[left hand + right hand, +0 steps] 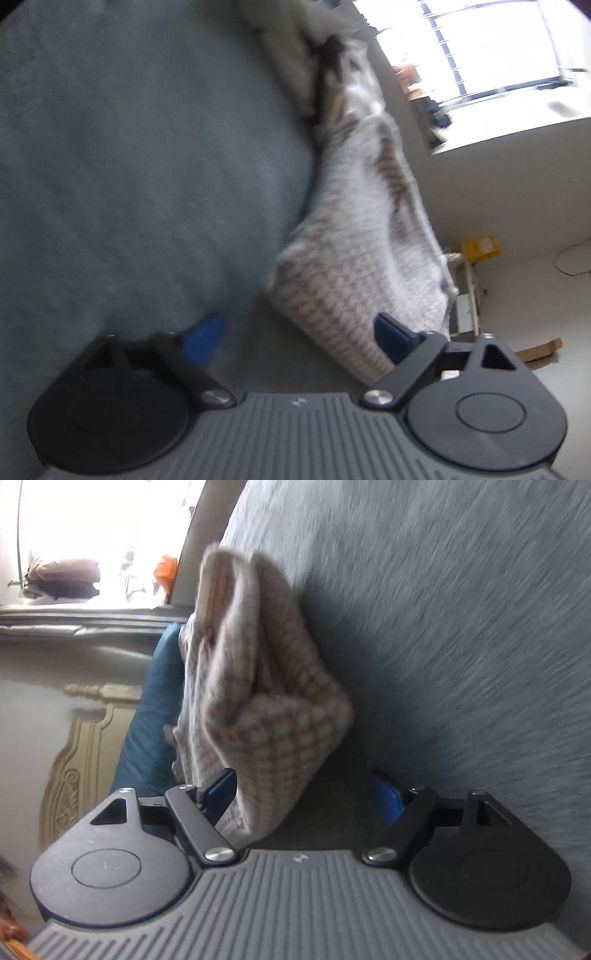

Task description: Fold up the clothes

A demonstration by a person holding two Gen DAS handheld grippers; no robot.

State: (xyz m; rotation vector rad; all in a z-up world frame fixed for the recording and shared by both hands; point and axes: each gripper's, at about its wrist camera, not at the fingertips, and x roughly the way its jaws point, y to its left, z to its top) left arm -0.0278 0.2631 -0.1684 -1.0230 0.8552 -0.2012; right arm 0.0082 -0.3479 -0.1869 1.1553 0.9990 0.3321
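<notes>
The checked knit garment (258, 701) lies bunched near the edge of the grey-blue bed cover (147, 166), both the left gripper (295, 339) and right gripper (306, 797) spread wide and pinching nothing, so its loose folds may slump open or slide off.

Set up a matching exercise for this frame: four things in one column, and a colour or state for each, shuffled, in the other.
Things:
1. checked cloth
2. bed cover
3. left tool
4. box in the room behind, left wrist view

Descriptions:
a. yellow
b. bunched in folds, pale with an orange-brown grid
c. open, nothing pressed between its blue pads
d. grey-blue, spread flat

Pairs: 1-b, 2-d, 3-c, 4-a
</notes>
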